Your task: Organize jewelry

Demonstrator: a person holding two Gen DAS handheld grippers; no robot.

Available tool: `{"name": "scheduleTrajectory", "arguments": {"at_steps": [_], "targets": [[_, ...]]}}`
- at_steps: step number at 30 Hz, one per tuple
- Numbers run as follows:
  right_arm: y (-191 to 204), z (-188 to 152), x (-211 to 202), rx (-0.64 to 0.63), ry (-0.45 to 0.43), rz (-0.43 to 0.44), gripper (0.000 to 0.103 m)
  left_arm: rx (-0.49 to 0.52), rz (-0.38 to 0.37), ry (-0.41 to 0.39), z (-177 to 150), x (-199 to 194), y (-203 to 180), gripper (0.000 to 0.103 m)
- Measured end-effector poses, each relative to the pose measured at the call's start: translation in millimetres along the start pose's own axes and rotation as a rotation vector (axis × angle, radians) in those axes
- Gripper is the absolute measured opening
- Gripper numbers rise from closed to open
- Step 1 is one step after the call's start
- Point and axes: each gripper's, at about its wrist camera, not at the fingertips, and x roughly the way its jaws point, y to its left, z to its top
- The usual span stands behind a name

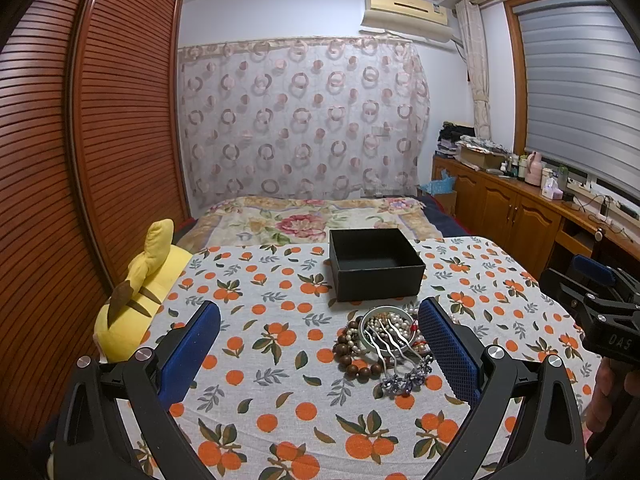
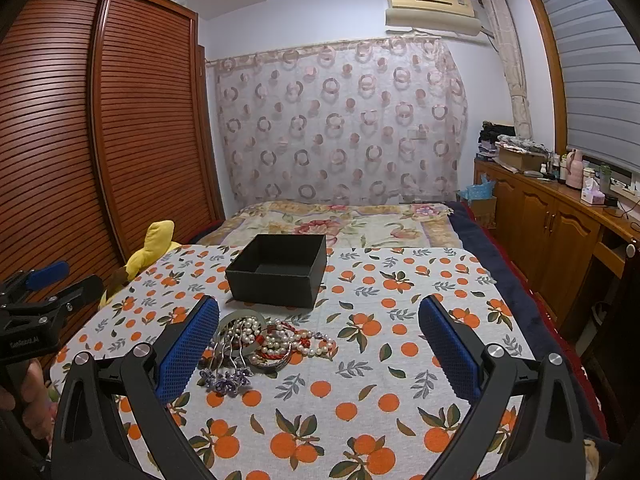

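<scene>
A pile of jewelry [image 1: 384, 340] lies on the orange-print tablecloth: a silver bangle, pearl strands, a brown wooden bead bracelet [image 1: 352, 360], silver hairpins with purple flowers [image 1: 404, 380]. It also shows in the right wrist view [image 2: 264, 344], with a red cord. An open, empty black box [image 1: 376, 264] [image 2: 278, 270] stands just behind the pile. My left gripper [image 1: 320, 356] is open above the table; the pile lies by its right finger. My right gripper [image 2: 320, 356] is open; the pile lies by its left finger.
A yellow plush toy [image 1: 136, 304] leans at the table's left edge [image 2: 156, 246]. A bed with a floral blanket [image 1: 312, 220] lies behind the table. A wooden wardrobe [image 1: 80, 160] stands left, a wooden cabinet [image 1: 520, 208] with clutter right.
</scene>
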Motion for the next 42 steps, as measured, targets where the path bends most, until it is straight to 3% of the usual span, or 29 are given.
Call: {"name": "scheduleTrajectory", "arguments": {"at_steps": [42], "targets": [[0.9,-0.3,0.5,0.0,-0.005,-0.003,0.101,-0.005,0.001,-0.011,0.5,-0.4,0.9,0.096]]}}
